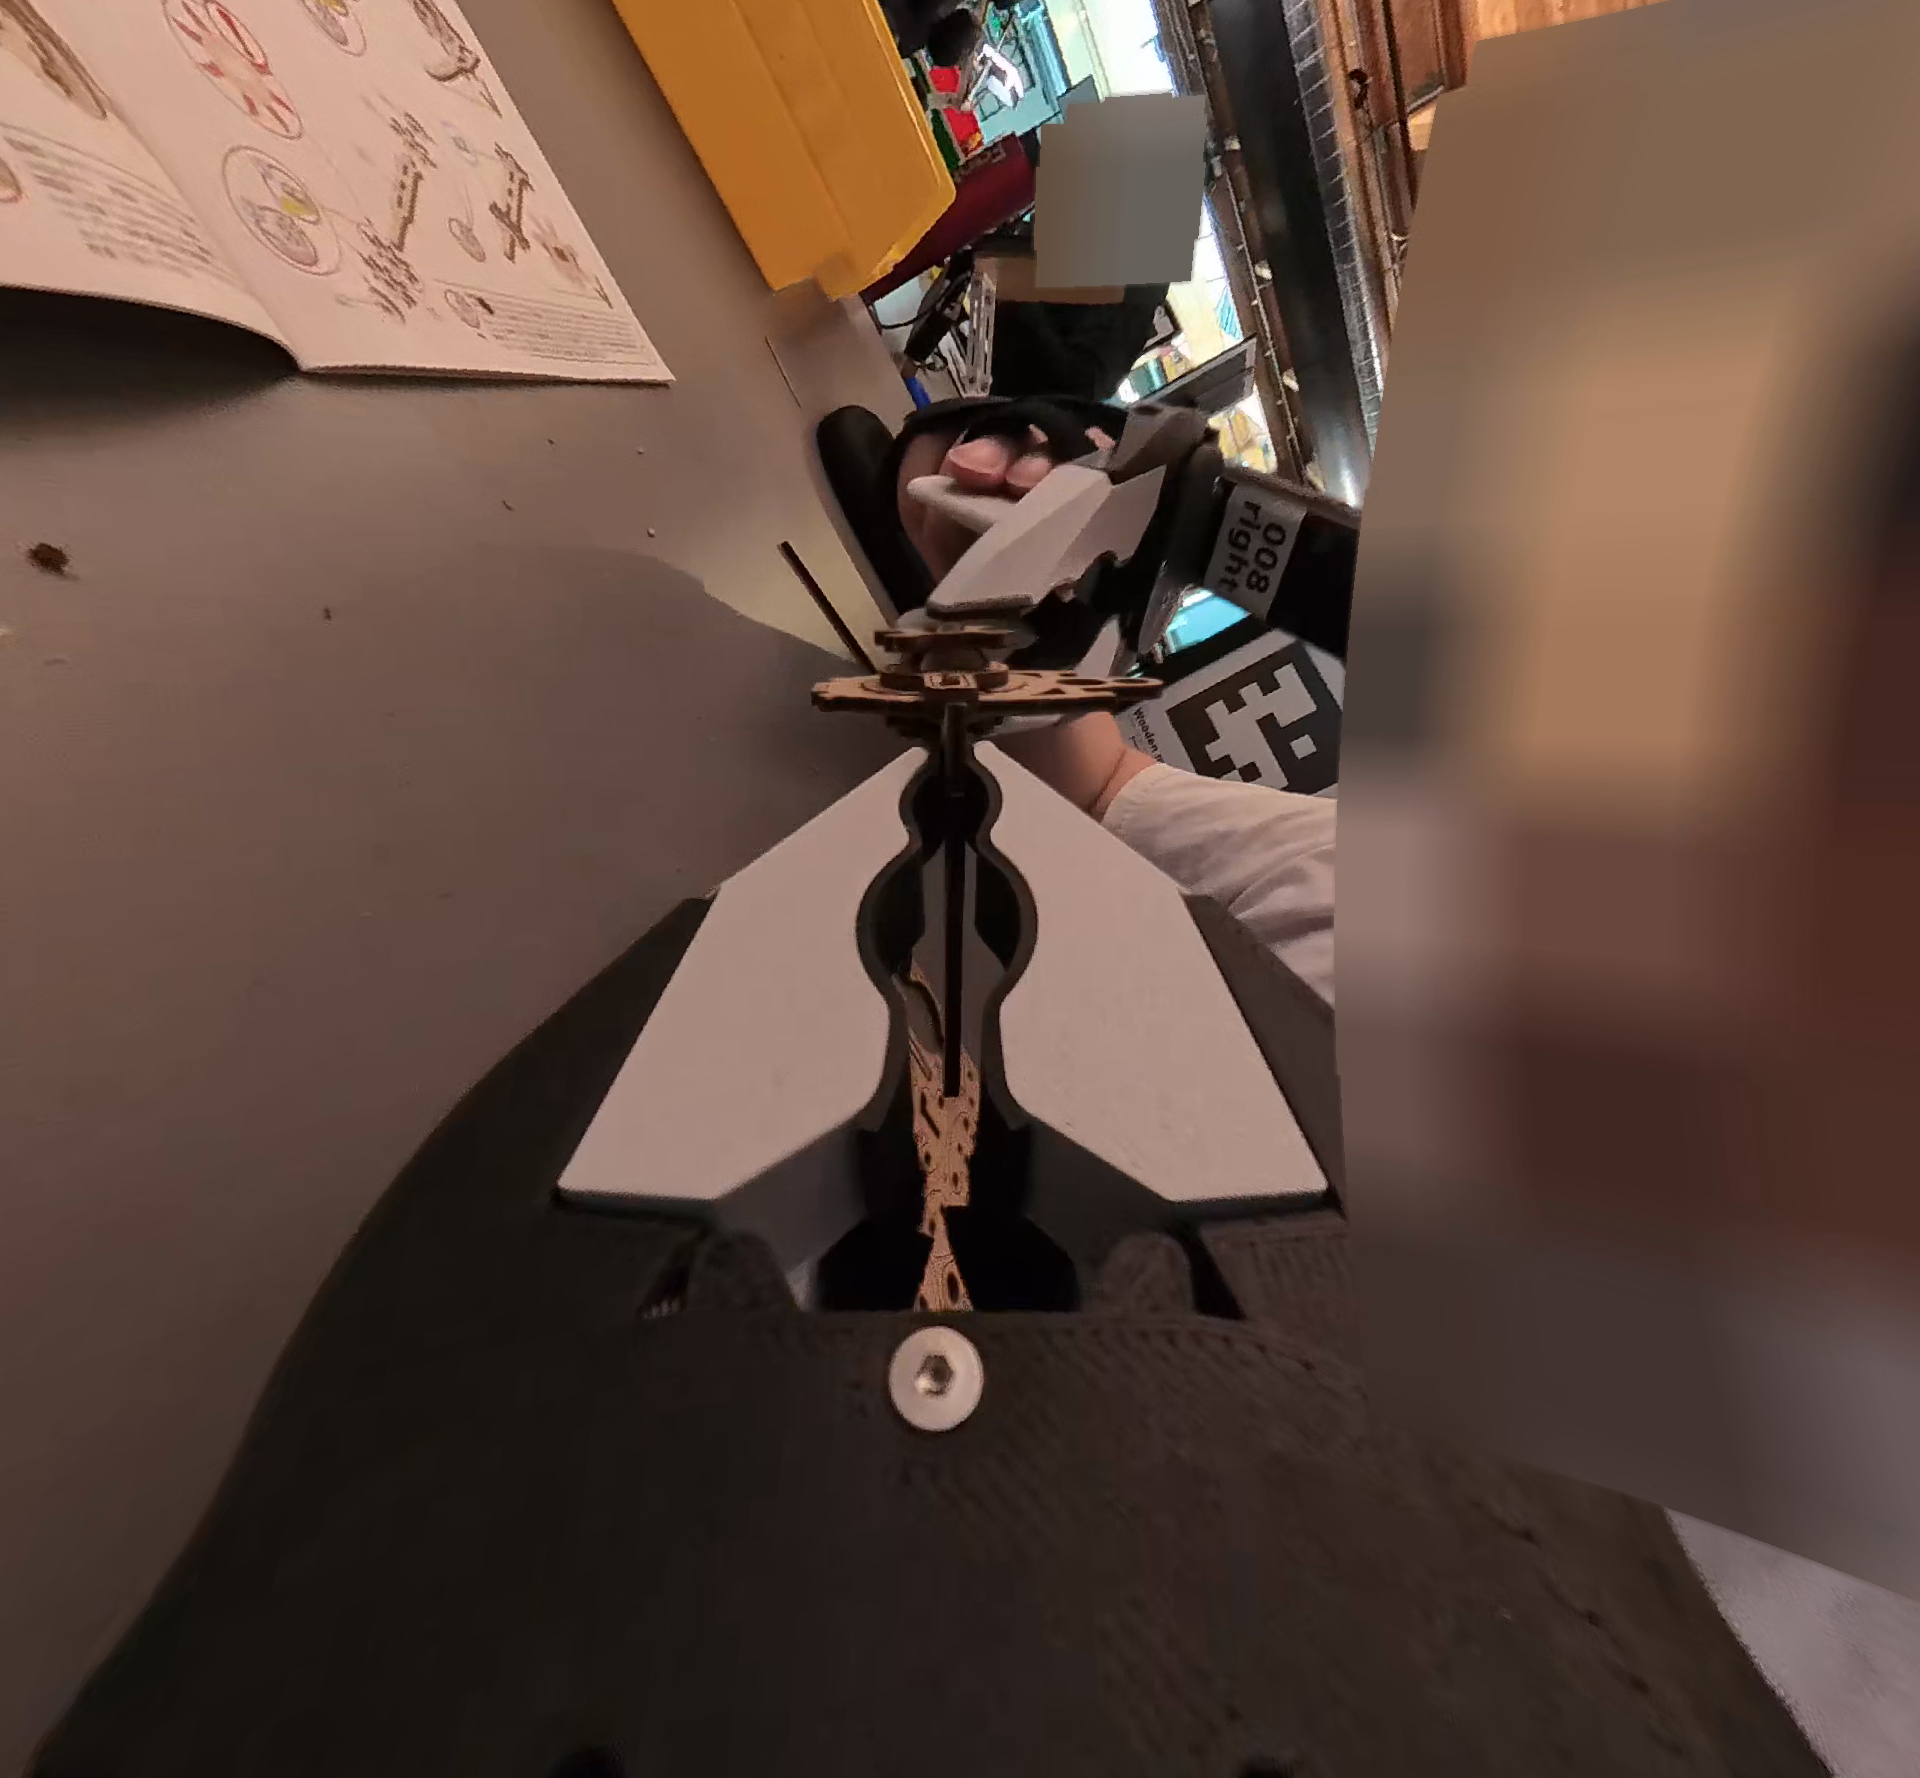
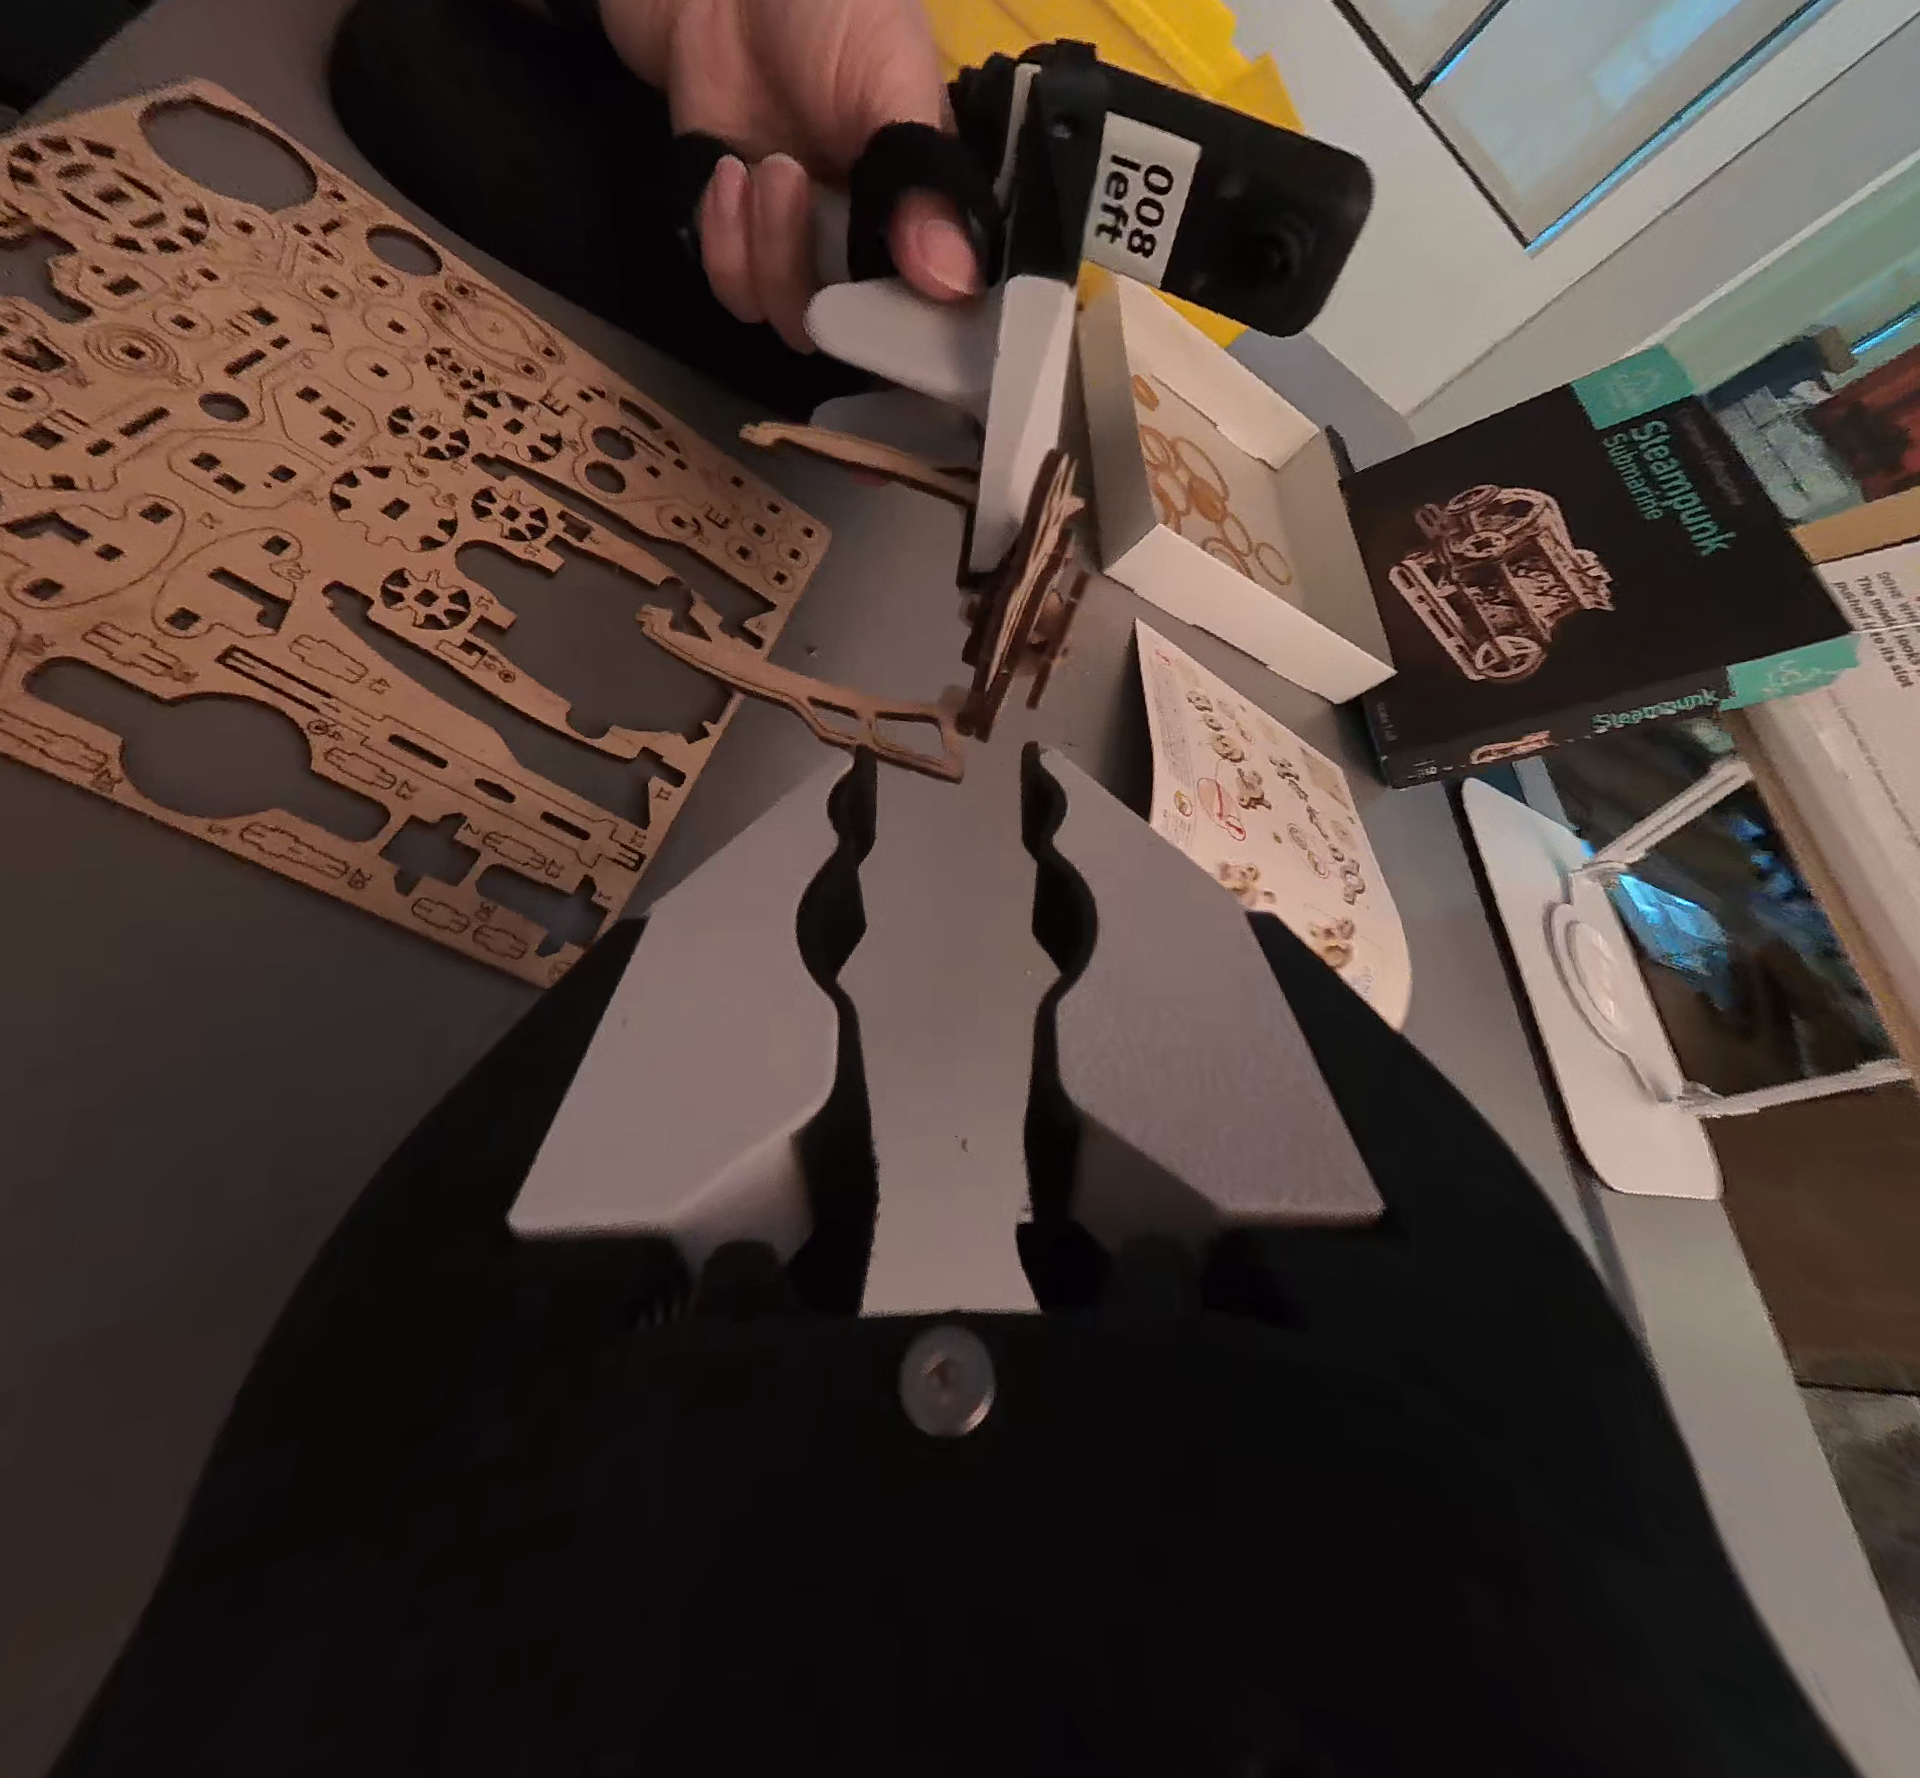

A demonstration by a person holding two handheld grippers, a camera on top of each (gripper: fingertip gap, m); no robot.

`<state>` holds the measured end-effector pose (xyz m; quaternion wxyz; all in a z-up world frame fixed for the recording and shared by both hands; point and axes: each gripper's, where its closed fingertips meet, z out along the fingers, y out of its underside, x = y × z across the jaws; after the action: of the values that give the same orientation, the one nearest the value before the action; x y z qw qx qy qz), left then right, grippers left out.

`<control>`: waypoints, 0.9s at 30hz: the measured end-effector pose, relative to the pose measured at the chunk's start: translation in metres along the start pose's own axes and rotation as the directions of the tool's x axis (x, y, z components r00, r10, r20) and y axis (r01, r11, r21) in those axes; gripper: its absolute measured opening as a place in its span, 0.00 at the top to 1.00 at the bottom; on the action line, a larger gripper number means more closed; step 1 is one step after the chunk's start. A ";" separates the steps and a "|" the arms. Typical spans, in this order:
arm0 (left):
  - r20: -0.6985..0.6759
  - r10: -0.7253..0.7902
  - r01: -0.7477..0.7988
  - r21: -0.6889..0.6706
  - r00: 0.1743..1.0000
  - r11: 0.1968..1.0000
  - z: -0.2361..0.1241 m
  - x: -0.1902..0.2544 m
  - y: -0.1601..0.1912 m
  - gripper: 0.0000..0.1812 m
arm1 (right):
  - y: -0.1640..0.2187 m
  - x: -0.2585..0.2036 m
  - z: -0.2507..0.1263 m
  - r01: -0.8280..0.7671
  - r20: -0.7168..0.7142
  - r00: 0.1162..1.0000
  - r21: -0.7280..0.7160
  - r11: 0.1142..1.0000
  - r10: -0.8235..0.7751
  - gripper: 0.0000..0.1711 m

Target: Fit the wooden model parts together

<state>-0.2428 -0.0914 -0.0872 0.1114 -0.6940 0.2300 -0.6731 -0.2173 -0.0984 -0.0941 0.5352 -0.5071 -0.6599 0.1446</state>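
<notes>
My left gripper [image 1: 948,772] is clenched on the wooden model assembly [image 1: 977,679], a thin dark edge of plywood running down between my pale wedge-shaped fingers [image 1: 769,1001], whose dark inner pads are wavy. The assembly's flat, patterned layers stick out past the tips, held up over the grey table [image 1: 364,741], which lies bare to the left of my tips in this view. Just beyond the part sits my right gripper [image 1: 1023,575], so little room lies between the two.

From the right wrist view, my right gripper [image 2: 940,767] is released, its fingers [image 2: 717,1022] spread with bare tabletop showing in the gap. The left gripper [image 2: 1023,523] comes down from above with the stacked wooden piece [image 2: 1023,606] pinched at its tips, close ahead of my open tips. A long slim wooden arm [image 2: 821,705] reaches toward them from the left (whether it joins the held piece I cannot tell).

To the left lies the laser-cut plywood sheet [image 2: 312,523], flat, tan, full of punched-out holes and gear outlines. To the right an open white box [image 2: 1236,575] with ring-shaped pieces, an instruction leaflet [image 2: 1278,835] and a dark kit box [image 2: 1579,575] crowd the table edge. A yellow bin [image 1: 769,66] and an open booklet [image 1: 312,128] stand farther off
</notes>
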 end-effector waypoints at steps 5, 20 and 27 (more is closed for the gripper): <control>0.039 0.025 -0.025 -0.006 0.999 1.000 -0.001 -0.005 0.000 1.00 | 0.001 -0.006 0.002 -0.050 0.049 0.998 -0.019 0.999 0.051 0.91; 0.096 0.031 -0.026 -0.047 0.995 0.999 0.005 -0.015 0.009 1.00 | 0.015 -0.009 0.013 0.000 0.017 1.000 -0.160 0.987 0.003 0.94; 0.093 0.016 -0.012 -0.040 0.996 0.999 0.004 -0.016 0.008 1.00 | 0.017 -0.007 0.015 0.053 -0.020 0.998 -0.205 0.977 -0.058 0.95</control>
<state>-0.2402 -0.0915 -0.1058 0.1130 -0.7251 0.2427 -0.6345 -0.2222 -0.0912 -0.1163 0.4929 -0.5425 -0.6781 0.0546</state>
